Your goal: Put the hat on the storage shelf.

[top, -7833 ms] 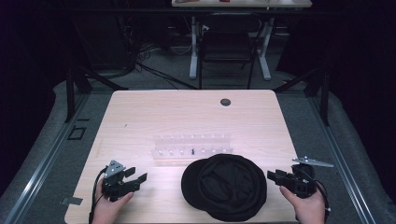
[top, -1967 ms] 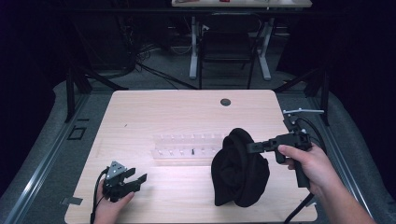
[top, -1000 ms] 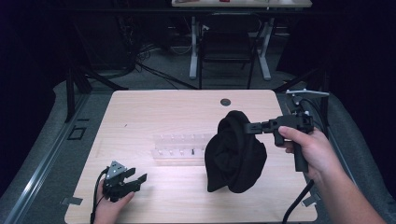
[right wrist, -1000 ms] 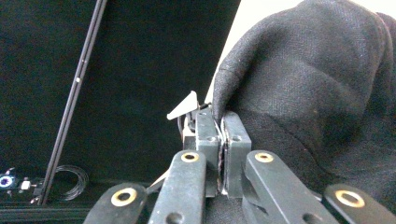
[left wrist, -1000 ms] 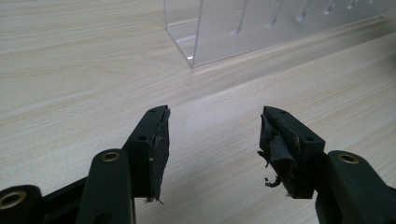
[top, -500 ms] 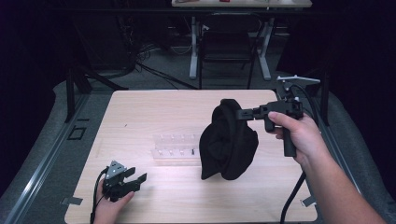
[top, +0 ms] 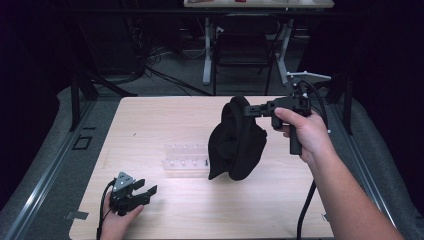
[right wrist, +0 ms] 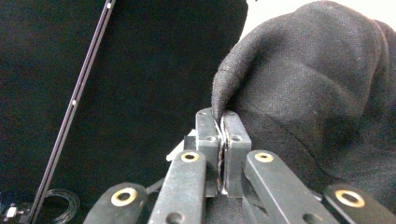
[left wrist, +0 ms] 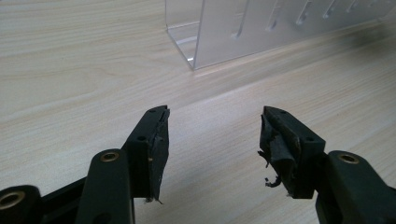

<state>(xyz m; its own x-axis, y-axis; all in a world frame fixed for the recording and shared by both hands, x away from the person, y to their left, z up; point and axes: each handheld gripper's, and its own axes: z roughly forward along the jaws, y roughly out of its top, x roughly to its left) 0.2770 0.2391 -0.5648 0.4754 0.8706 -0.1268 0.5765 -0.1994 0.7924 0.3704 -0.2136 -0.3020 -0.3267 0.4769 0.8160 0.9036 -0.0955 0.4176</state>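
Note:
A black cloth hat [top: 237, 142] hangs in the air above the table's right half, pinched by its edge in my right gripper [top: 248, 109]. In the right gripper view the jaws press together on a fold of the black hat [right wrist: 308, 88], with my right gripper [right wrist: 222, 116] shut. My left gripper [top: 146, 192] rests low on the table near the front left corner, open with nothing between its fingers; its own view shows my left gripper [left wrist: 214, 122] over bare wood. A clear plastic rack [top: 186, 160] stands mid-table, partly behind the hat.
The clear rack [left wrist: 261, 28] lies just ahead of the left jaws. A small dark round spot sits at the far edge of the wooden table [top: 165, 120]. Beyond the table stand desk legs [top: 206, 55] and cables on the floor.
The right gripper has lifted the hat off the table and carried it up and toward the far side. The left gripper has stayed still.

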